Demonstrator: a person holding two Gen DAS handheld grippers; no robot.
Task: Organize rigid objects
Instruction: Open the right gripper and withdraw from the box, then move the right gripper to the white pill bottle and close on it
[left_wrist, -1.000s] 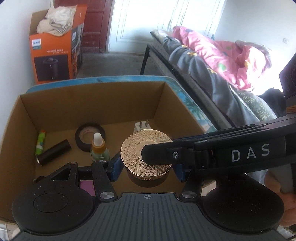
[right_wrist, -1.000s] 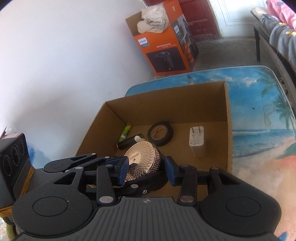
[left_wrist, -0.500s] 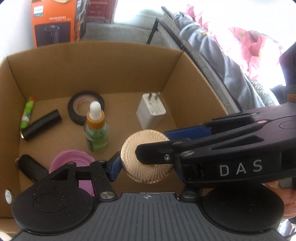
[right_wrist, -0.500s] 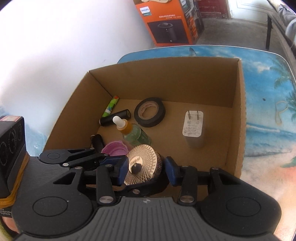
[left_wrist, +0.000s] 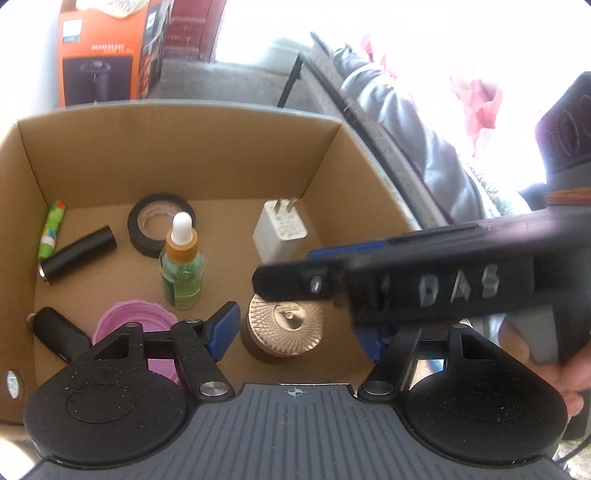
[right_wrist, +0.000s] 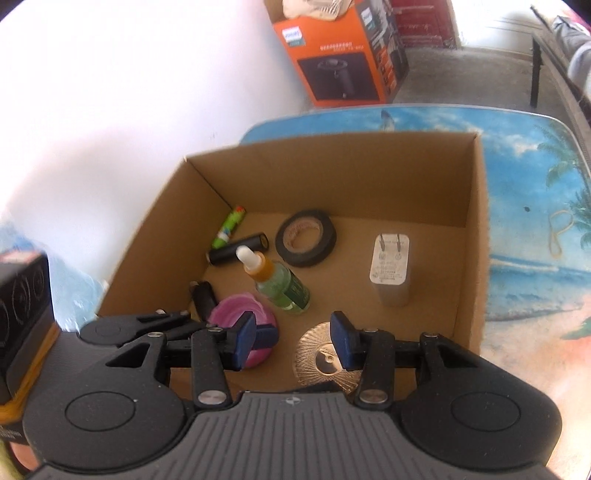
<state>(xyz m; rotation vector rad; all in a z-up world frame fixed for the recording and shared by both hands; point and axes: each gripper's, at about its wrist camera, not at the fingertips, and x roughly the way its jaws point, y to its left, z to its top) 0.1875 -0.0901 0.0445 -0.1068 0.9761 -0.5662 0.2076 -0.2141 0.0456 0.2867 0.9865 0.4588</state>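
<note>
A round gold ribbed jar (left_wrist: 283, 328) rests on the floor of the cardboard box (left_wrist: 177, 155), near its front wall; it also shows in the right wrist view (right_wrist: 325, 360). My left gripper (left_wrist: 299, 334) is open, its jaws either side of the jar without touching. My right gripper (right_wrist: 293, 341) is open and empty just above the jar; in the left wrist view it crosses from the right (left_wrist: 406, 273). The box (right_wrist: 332, 173) also holds a green dropper bottle (left_wrist: 181, 267), black tape roll (left_wrist: 161, 225), white charger (left_wrist: 279, 230), pink lid (left_wrist: 129, 328) and black tube (left_wrist: 79, 254).
A green stick (left_wrist: 51, 229) lies by the box's left wall and a black item (left_wrist: 55, 332) at the front left. The box sits on a beach-print table (right_wrist: 535, 221). An orange carton (right_wrist: 343, 59) stands on the floor behind. A bed with bedding (left_wrist: 424, 129) is at the right.
Both grippers carried the gold jar down into the box. Both have opened and the jar now rests on the box floor. The right gripper has drawn back slightly.
</note>
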